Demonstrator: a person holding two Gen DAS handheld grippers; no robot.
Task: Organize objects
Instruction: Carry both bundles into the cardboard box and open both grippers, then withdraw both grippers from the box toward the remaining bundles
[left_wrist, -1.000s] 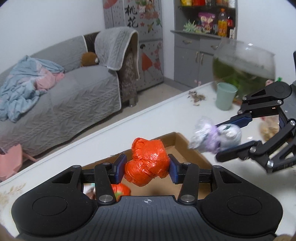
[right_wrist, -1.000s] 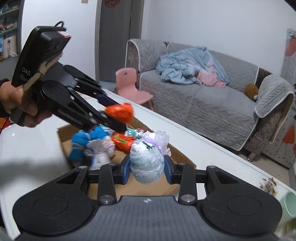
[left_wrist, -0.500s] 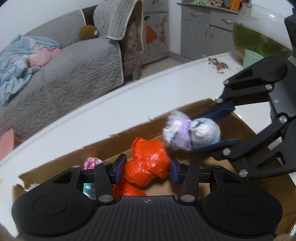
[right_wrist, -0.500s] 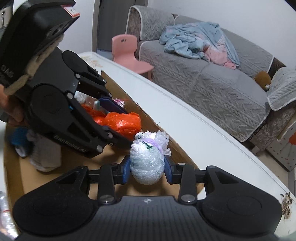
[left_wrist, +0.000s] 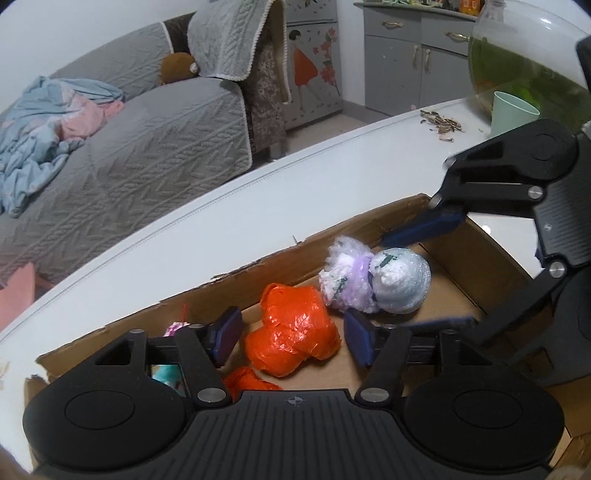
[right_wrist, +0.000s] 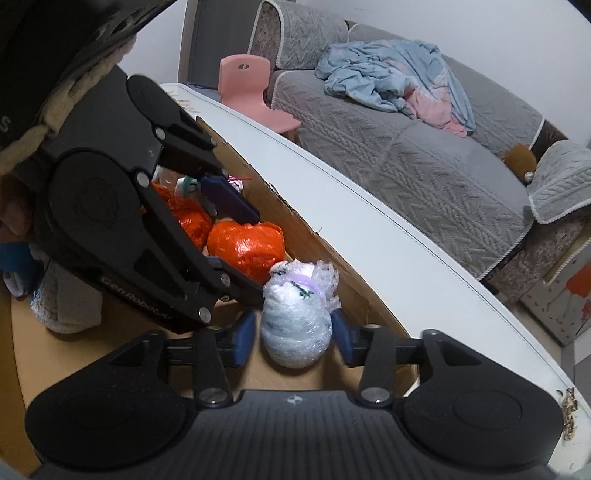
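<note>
An orange plastic-wrapped bundle (left_wrist: 293, 334) lies in the cardboard box (left_wrist: 280, 264) between the spread fingers of my left gripper (left_wrist: 291, 338), which is open. A white and purple bubble-wrapped bundle (right_wrist: 295, 328) lies in the box beside it, between the spread fingers of my right gripper (right_wrist: 293, 338), also open. The same bundle shows in the left wrist view (left_wrist: 373, 286), with the right gripper (left_wrist: 424, 273) around it. In the right wrist view the orange bundle (right_wrist: 245, 245) sits just left of the white one, under the left gripper (right_wrist: 231, 236).
The box (right_wrist: 321, 240) holds a second orange bundle (right_wrist: 188, 218), a grey sock ball (right_wrist: 66, 306) and other wrapped items. It stands on a white table (left_wrist: 221, 206). A green cup (left_wrist: 511, 114), a fishbowl (left_wrist: 524, 59) and seed husks (left_wrist: 439, 123) are at the far right.
Both grippers lowered into the box and opened. The orange bundle and the white bundle were let go and now lie on the box floor.
</note>
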